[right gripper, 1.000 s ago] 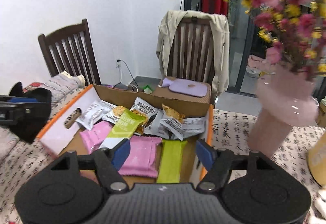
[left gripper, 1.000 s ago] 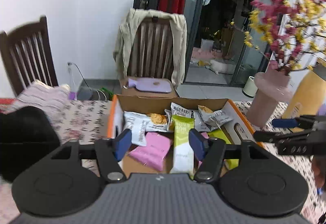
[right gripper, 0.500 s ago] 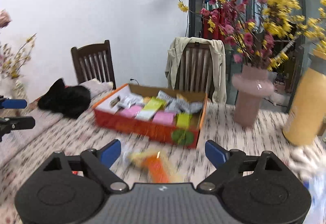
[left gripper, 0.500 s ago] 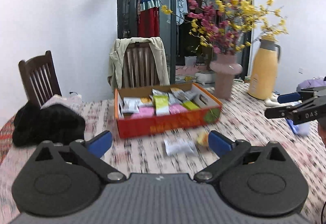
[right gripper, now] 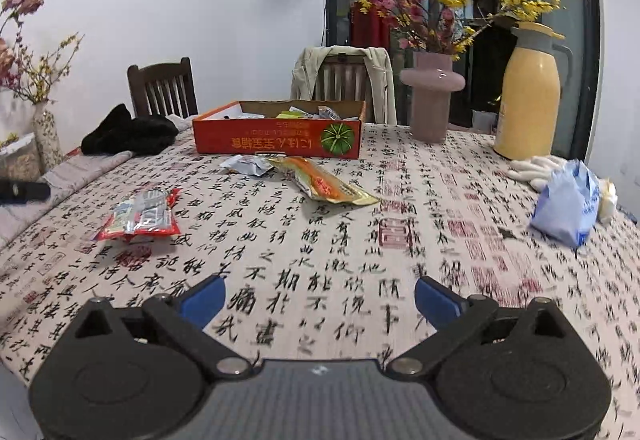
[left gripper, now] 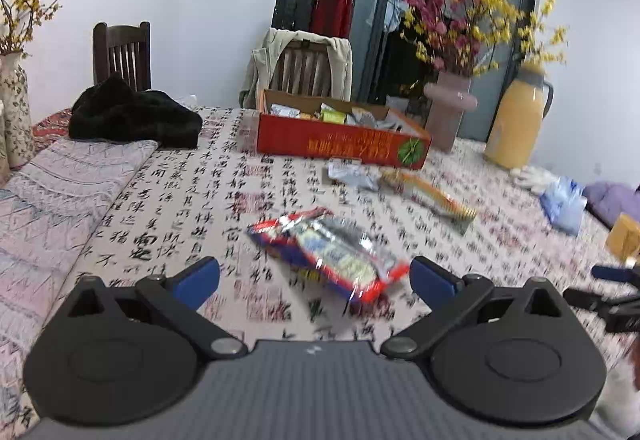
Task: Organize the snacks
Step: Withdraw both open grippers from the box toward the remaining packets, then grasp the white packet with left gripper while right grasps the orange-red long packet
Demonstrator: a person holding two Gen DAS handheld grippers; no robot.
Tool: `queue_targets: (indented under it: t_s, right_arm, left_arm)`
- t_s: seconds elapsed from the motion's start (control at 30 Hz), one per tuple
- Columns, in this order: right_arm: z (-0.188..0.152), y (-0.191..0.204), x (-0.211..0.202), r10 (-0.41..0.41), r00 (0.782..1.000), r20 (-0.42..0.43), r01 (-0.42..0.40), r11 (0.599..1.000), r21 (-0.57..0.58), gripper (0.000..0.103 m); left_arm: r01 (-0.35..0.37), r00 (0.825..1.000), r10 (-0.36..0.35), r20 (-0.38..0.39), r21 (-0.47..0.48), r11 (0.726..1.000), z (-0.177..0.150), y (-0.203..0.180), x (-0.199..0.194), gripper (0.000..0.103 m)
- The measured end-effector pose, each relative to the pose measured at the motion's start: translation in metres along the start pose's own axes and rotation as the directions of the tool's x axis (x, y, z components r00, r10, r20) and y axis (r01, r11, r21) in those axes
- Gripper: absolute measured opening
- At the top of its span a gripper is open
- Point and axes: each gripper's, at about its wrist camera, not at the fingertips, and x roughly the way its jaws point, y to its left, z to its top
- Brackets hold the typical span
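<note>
Many snacks are already lying in the orange snack box, up in the middle of the frame. Three are still waiting on the surface: a red packet, a grey packet and an orange packet. Earlier both tongs were hovering over the box; now they are sitting far back. The left tongs are standing wide and empty, right by the red packet. The right tongs have just been opening wide, holding nothing.

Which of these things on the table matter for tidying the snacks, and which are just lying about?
For the job:
- orange box of snacks
- red packet
- orange packet
- silver packet

Just lying about:
- pink vase
- yellow flask
- black cloth
- blue bag
</note>
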Motion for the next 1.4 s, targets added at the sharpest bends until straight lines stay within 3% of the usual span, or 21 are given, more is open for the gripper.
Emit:
queue_targets:
  t_s: [0.5, 0.73, 1.0, 1.1, 1.27, 1.37, 1.4]
  right_arm:
    - [0.003, -0.004, 0.010, -0.015, 1.000, -0.007, 0.015, 1.000, 0.012, 0.101]
    - [0.022, -0.010, 0.040, -0.016, 0.999, -0.027, 0.016, 1.000, -0.020, 0.099]
    - [0.072, -0.018, 0.093, -0.011, 1.000, 0.004, 0.011, 0.995, -0.097, 0.097]
    - [0.089, -0.018, 0.124, 0.025, 0.999, -0.030, -0.028, 0.992, -0.121, 0.096]
    - [0.105, -0.021, 0.191, 0.074, 0.989, -0.131, -0.087, 0.991, -0.097, 0.085]
    - [0.109, -0.023, 0.232, 0.106, 0.978, -0.182, -0.121, 0.990, -0.073, 0.070]
    - [0.110, -0.023, 0.244, 0.105, 0.974, -0.202, -0.120, 0.991, -0.065, 0.061]
  left_arm:
    - [0.004, 1.000, -0.004, -0.011, 0.009, 1.000, 0.005, -0.002, 0.014, 0.103]
    - [0.021, 1.000, -0.020, -0.015, 0.061, 0.998, 0.037, -0.002, 0.046, 0.103]
    - [0.081, 0.996, -0.070, -0.056, 0.250, 0.965, 0.083, -0.034, 0.128, 0.103]
    - [0.050, 0.998, -0.036, -0.050, 0.323, 0.945, 0.098, -0.047, 0.168, 0.103]
    - [0.089, 0.986, -0.031, -0.164, 0.358, 0.929, 0.119, -0.056, 0.245, 0.103]
    - [0.102, 0.974, -0.024, -0.224, 0.343, 0.934, 0.123, -0.058, 0.282, 0.100]
    - [0.109, 0.970, -0.027, -0.241, 0.331, 0.937, 0.124, -0.059, 0.291, 0.100]
